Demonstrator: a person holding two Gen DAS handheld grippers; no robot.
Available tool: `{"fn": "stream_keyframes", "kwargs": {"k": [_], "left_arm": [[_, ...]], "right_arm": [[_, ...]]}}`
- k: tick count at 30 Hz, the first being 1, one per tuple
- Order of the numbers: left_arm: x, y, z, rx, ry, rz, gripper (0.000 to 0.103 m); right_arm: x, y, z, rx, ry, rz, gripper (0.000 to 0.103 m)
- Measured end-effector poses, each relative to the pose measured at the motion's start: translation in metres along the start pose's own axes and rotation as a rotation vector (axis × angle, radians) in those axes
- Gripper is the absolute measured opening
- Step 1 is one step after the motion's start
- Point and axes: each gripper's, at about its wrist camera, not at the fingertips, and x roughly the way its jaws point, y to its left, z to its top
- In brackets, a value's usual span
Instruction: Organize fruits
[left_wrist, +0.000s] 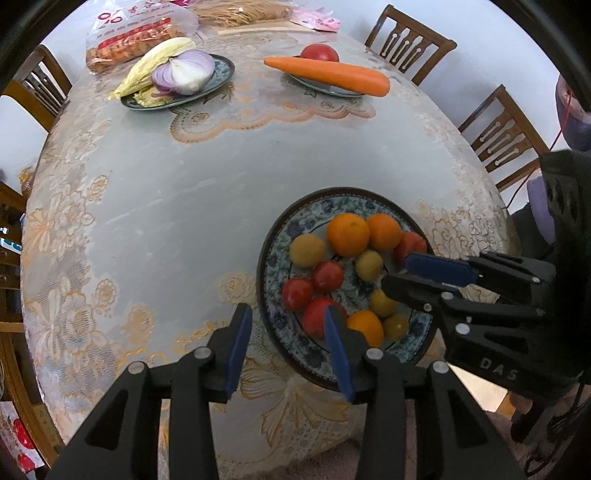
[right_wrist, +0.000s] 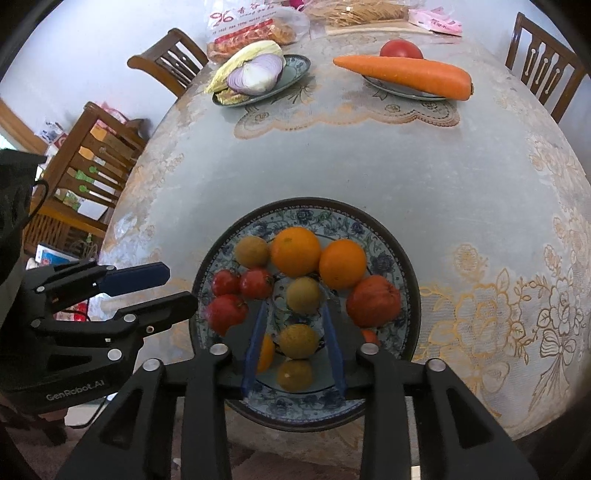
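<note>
Blue-padded right hand-held gripper (right_wrist: 293, 314) stood spread around a yellow fruit (right_wrist: 298, 341) on the plate (right_wrist: 388, 236); left hand-held gripper (left_wrist: 288, 317) spread, empty.

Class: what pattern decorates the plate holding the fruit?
Blue floral pattern on the plate; right wrist view shows it best.

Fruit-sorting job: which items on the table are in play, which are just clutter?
In play:
- blue floral plate
- oranges
- small red tomatoes
- small yellow-brown round fruits

Clutter:
- halved purple onion
- long orange carrot
- bagged snacks
- wooden chairs
</note>
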Motion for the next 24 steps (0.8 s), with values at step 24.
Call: {"fn": "stream_keyframes", "kwargs": {"k": [24], "left_arm": [[-0.027, -0.043, -0.036, -0.177, -0.06, 0.139, 0.074]], "right_arm": [[-0.058, -0.023, -0.043, -0.041, -0.043, 0.003, 0.074]]}}
